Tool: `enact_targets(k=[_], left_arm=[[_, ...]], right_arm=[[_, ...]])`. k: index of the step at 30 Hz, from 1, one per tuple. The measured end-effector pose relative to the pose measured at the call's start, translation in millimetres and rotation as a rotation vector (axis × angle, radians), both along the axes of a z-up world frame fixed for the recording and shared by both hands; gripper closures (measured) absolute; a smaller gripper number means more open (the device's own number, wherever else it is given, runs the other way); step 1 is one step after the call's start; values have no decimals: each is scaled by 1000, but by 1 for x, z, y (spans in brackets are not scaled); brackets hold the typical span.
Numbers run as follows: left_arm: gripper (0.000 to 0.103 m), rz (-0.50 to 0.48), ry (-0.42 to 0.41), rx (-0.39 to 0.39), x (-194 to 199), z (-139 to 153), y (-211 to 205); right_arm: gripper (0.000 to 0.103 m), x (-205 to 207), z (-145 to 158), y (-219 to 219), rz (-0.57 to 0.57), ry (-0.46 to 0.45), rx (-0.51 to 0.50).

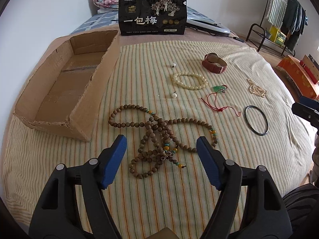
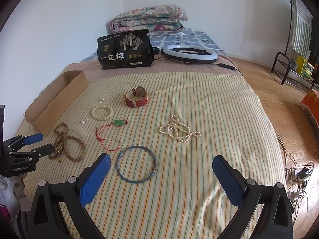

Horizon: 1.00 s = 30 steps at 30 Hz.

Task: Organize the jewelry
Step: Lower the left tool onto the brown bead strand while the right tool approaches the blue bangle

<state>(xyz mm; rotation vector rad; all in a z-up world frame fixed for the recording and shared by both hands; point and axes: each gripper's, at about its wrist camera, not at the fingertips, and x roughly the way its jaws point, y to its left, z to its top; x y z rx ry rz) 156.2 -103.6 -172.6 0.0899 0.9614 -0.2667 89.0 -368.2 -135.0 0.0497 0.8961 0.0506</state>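
Wooden bead strand (image 1: 159, 137): heaped on the striped bedspread (image 1: 169, 195) beside the cardboard box (image 1: 59, 91); probably light, limp and tangle-prone, so best pinched at the knotted middle.
Left tool (image 1: 161, 149): open, straddling the heap, nothing gripped.
Right tool (image 2: 161, 168): open, empty, beside the bangle (image 2: 136, 164).
Surface: soft bed, likely yielding under a press.
Room: wood floor, folded quilt (image 2: 149, 21).
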Motion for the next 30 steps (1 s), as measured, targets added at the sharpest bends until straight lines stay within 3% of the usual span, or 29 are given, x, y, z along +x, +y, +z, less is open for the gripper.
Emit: enact_targets(k=[4, 11, 21, 30], left_arm=[[28, 5, 13, 27, 8, -10, -1], [28, 28, 39, 24, 19, -24, -4], [36, 61, 60, 25, 29, -41, -4], [59, 40, 53, 11, 27, -41, -4]], right_arm=[[0, 8, -12, 4, 36, 26, 5], [0, 23, -35, 33, 194, 84, -100], [0, 32, -58, 35, 161, 116, -87], [0, 37, -70, 37, 144, 146, -59]])
